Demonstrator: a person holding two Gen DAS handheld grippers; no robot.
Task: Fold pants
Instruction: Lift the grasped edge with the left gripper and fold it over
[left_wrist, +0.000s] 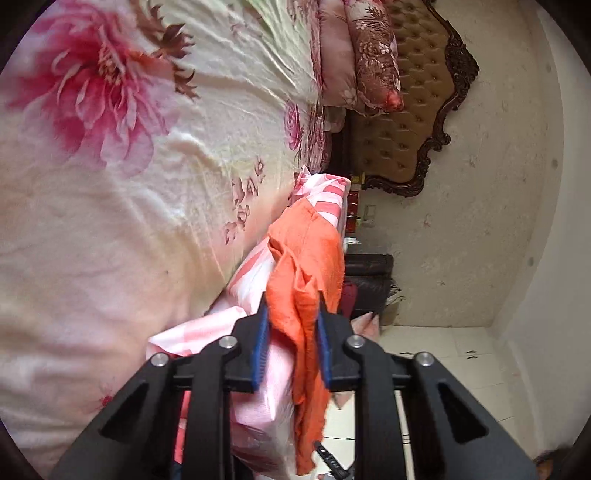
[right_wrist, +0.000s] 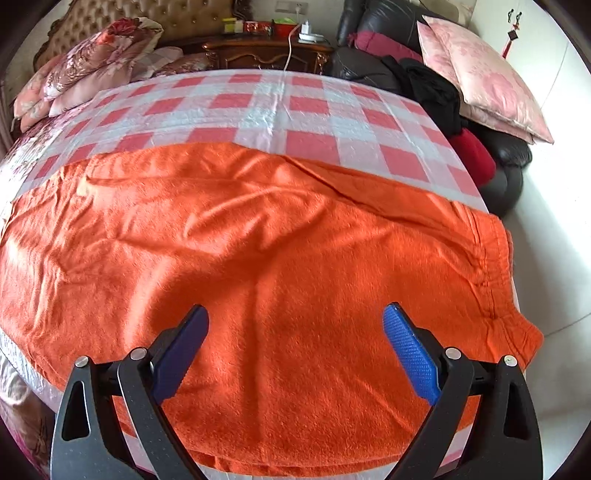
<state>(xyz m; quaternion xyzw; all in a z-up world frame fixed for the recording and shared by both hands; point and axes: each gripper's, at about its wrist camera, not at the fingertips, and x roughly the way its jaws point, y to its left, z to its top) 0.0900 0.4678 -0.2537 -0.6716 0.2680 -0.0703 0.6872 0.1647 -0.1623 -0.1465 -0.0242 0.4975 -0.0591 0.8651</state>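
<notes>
— Two grippers, and we see them doing different things. Our left gripper (left_wrist: 291, 325) has its blue pads (left_wrist: 259, 350) pinched onto a bunched fold of the orange pants (left_wrist: 306, 280), with cloth hanging down between the fingers.

— And our right gripper (right_wrist: 295, 350)?

— Its fingers stand wide apart, just above the spread orange pants (right_wrist: 258, 258), holding nothing. We cannot tell whether the tips touch the cloth.

— Where do the pants lie?

— Flat and a little wrinkled across the near part of a pink-and-white checked cloth (right_wrist: 280, 107), which covers the bed. Their right edge, with a stitched hem, hangs slightly past the bed's right side.

— What stands around us?

— In the right wrist view, a floral quilt (right_wrist: 92, 59) is piled at the far left against a tufted headboard (right_wrist: 155, 18). A dark wooden nightstand (right_wrist: 266, 51) sits far centre with small boxes and a white charger on it. At the far right a black leather sofa (right_wrist: 376, 22) carries a pink pillow (right_wrist: 480, 77) and dark clothes. In the left wrist view, a sheet with a big pink flower (left_wrist: 92, 92) fills the left side.
</notes>
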